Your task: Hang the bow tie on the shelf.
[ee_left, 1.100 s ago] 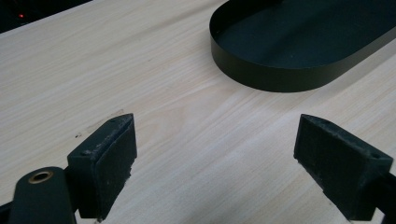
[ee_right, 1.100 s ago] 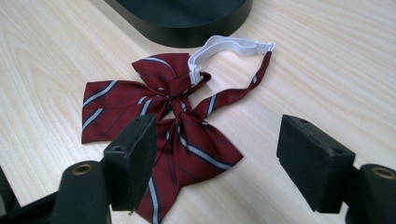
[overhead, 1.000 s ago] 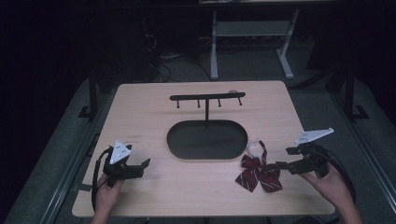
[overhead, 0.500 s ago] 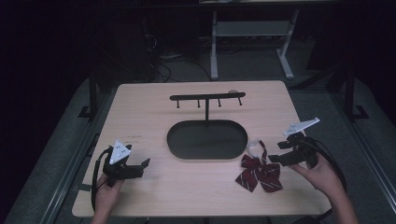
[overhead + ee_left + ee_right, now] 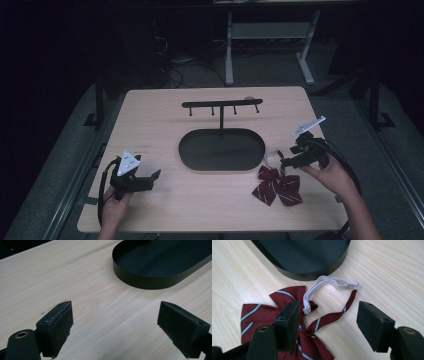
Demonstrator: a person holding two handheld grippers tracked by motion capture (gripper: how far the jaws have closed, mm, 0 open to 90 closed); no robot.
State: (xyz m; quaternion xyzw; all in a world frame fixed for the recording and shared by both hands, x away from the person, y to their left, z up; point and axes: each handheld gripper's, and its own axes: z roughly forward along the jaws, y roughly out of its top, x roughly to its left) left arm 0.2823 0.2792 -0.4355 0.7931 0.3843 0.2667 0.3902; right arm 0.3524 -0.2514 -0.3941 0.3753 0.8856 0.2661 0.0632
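Now the right tool (image 5: 286, 161) hangs with its jaws wide apart just above the dark red striped bow tie (image 5: 276, 185), which lies flat on the desk (image 5: 165, 120) beside the right end of the black oval tray (image 5: 221, 149). Its white strap (image 5: 324, 282) curves close to the tray wall. At the near left, the left tool (image 5: 152, 176) also stands wide open over bare wood, holding nothing.

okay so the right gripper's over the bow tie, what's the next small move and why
Probably lower the right gripper and close on the strap. Its jaws are open, straddling the loop beside the bow tie, gripping nothing, and the strap lies free on the table.
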